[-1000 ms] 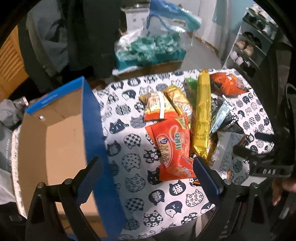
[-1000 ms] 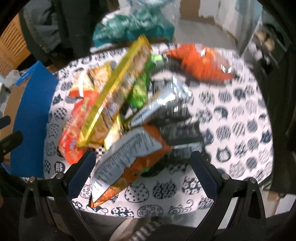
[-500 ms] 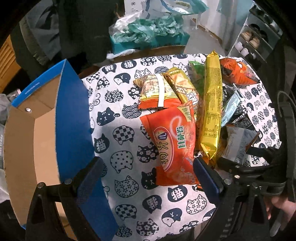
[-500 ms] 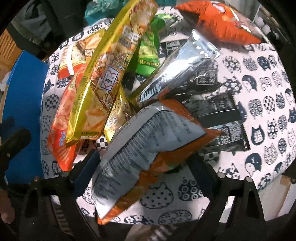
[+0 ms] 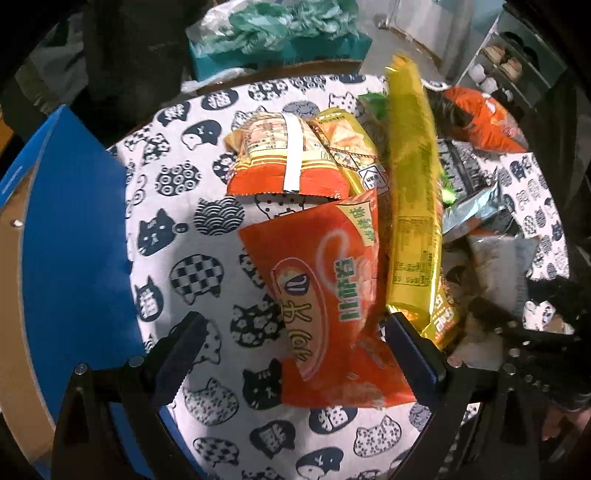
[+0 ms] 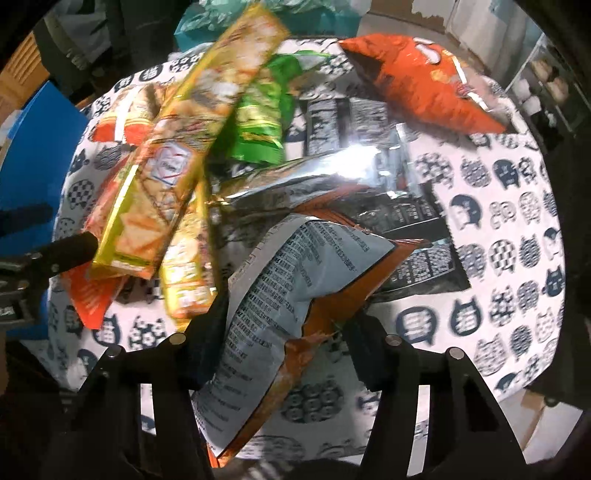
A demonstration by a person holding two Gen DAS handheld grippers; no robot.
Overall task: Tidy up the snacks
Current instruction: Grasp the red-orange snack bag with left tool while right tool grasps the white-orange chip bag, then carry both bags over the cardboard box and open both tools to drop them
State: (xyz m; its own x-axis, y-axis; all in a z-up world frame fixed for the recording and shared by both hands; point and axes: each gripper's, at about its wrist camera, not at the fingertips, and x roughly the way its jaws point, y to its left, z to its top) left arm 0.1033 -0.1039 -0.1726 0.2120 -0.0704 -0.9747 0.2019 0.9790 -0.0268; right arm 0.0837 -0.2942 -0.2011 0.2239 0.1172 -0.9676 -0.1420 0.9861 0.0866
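Note:
My left gripper hangs open just above the cat-print tablecloth, its fingers either side of the lower end of a red-orange snack bag without touching it. A long yellow pack lies to the right of that bag. In the right wrist view my right gripper has its jaws closing on a grey and orange snack bag. The bag sits buckled between the pads. Behind it are a silver bag, a green bag and an orange bag.
An open cardboard box with blue sides stands at the table's left edge. Bags of teal goods and a shoe shelf stand beyond the table. Black packets lie flat under the pile.
Both grippers have come down closer to the snacks. The right gripper's jaws have narrowed from wide apart onto the grey and orange bag, which is now squeezed.

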